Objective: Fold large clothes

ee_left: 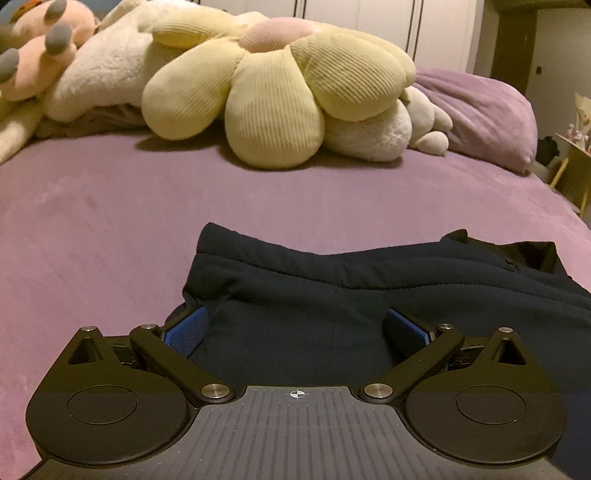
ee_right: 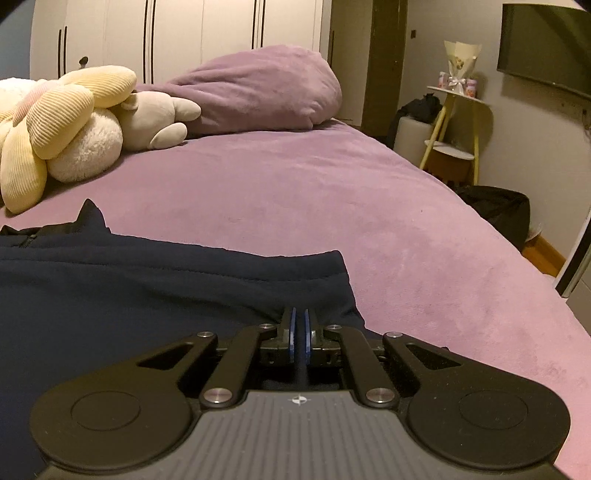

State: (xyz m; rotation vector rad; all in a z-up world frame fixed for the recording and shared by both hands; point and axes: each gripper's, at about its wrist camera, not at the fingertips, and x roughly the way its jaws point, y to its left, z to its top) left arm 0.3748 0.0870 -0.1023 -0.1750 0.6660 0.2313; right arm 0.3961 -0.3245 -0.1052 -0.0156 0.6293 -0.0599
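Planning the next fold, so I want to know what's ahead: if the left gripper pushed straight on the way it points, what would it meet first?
Most likely the dark navy garment: it already lies between the open left gripper pads. Beyond it comes bare purple bedspread, then the yellow flower cushion; depth is uncertain.

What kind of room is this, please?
Most likely a bedroom: a bed under a purple cover fills both views, a flower cushion and soft toys lie at its far end, and tall white wardrobe doors stand behind.
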